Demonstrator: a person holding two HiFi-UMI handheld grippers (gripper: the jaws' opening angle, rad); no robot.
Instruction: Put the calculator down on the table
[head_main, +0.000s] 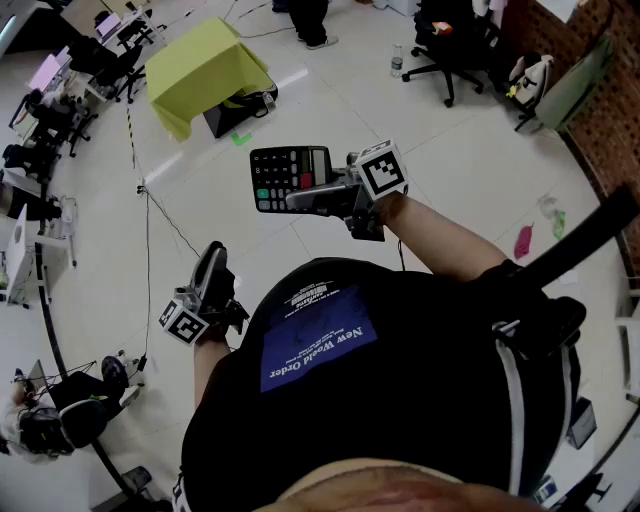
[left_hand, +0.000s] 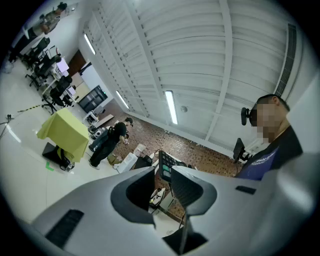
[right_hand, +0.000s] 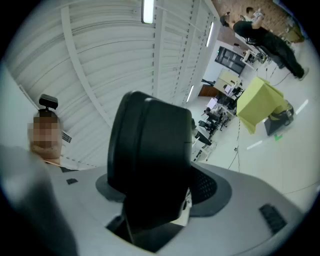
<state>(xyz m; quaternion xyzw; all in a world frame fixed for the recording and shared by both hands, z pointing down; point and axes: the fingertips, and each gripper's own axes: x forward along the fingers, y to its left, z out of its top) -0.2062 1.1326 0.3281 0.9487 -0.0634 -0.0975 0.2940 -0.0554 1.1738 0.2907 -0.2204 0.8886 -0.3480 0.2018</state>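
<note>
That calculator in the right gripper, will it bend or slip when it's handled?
Probably stiff: the calculator juts out flat from the right gripper without sagging. Likely light, since it is held by one edge. Its smooth black casing could slip.

Head camera looks steeply down; left tool (head_main: 213, 258) and right tool (head_main: 306, 196) cameras peer upward past their jaws; all share the yellow cloth (head_main: 205, 70).
</note>
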